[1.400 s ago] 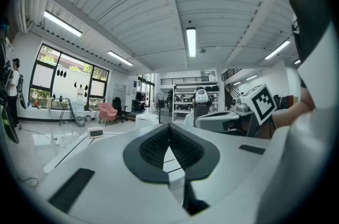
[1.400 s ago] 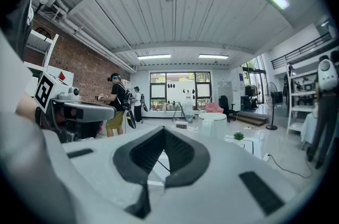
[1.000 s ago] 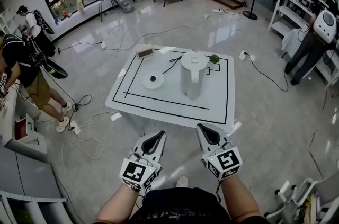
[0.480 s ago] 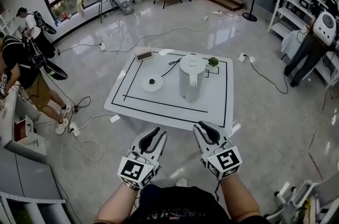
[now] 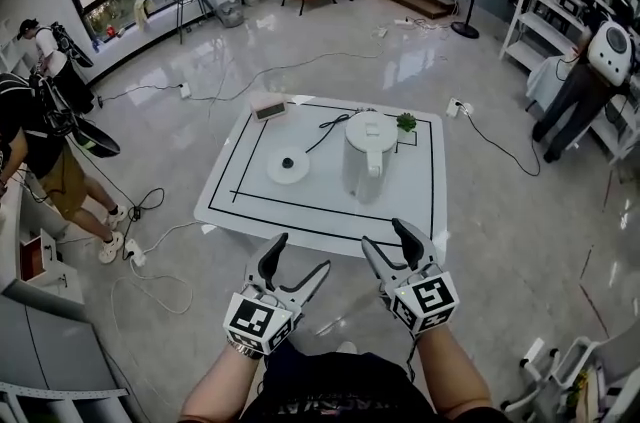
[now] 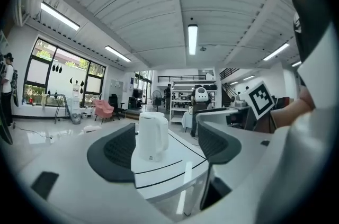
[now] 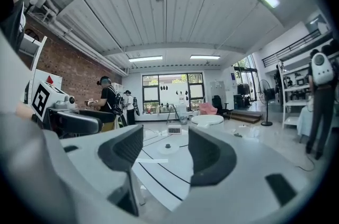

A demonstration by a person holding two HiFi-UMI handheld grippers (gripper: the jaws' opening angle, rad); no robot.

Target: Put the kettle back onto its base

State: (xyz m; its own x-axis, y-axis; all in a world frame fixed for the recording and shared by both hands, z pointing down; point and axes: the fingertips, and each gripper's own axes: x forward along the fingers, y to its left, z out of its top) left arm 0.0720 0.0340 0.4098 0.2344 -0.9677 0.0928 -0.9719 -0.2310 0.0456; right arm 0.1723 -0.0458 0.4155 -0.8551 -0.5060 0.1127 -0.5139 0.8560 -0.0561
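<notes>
1. As the hands push forward toward the low white table point(image 5: 225, 196), both tools change: the left gripper point(image 5: 300, 256) and the right gripper point(image 5: 387, 239) have just been opening, and their jaws now stand spread wide with nothing between them.
2. While both hang at the table's near edge, the white kettle point(image 5: 370, 151) stands upright on the tabletop, handle toward the person. It is clearly apart from its round base point(image 5: 288, 166), which lies to its left.
3. With jaws readied, a reach for the kettle looks like the next step; the kettle is not yet touched or lifted.
</notes>
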